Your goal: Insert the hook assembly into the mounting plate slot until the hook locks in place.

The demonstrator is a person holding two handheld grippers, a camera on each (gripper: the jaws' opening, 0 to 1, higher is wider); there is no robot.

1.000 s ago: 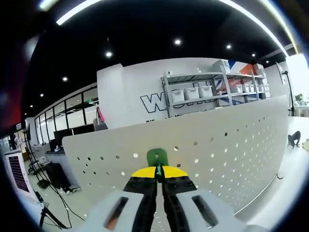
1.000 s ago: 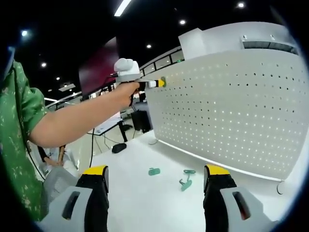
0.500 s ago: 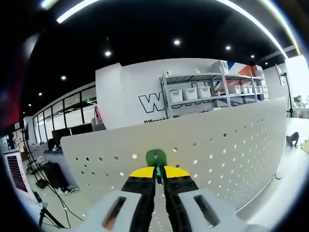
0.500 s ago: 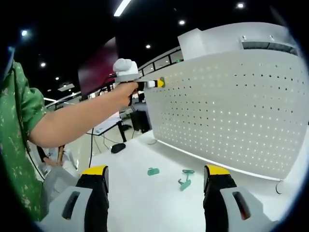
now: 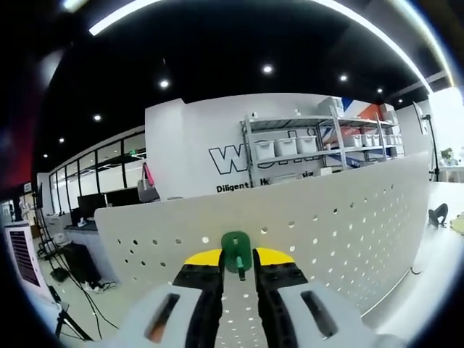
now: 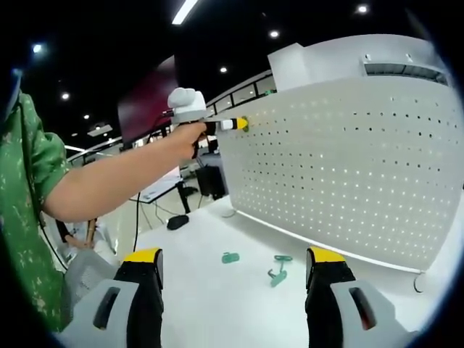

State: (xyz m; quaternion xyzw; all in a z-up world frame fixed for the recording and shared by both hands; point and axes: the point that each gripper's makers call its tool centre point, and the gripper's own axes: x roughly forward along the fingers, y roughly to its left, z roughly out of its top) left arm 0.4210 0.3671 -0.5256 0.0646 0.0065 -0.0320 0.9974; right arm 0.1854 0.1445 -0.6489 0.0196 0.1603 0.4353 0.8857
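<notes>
Left gripper view: an office with shelves behind a white pegboard (image 5: 341,225). The left gripper (image 5: 238,259) pinches a green hook (image 5: 236,251) at 6 o'clock, right at the board's top edge; whether it has locked I cannot tell.

Right gripper view: white table (image 6: 217,297), spare hooks (image 6: 275,267) at 6 o'clock lying loose. The right gripper (image 6: 234,279) is spread wide, holding nothing.

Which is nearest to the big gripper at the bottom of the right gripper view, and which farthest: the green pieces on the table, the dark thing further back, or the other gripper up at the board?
1. Green pieces, on the table just ahead of the right gripper.
2. Dark thing, farther back on the left.
3. Left gripper, raised at the pegboard's top corner.
</notes>
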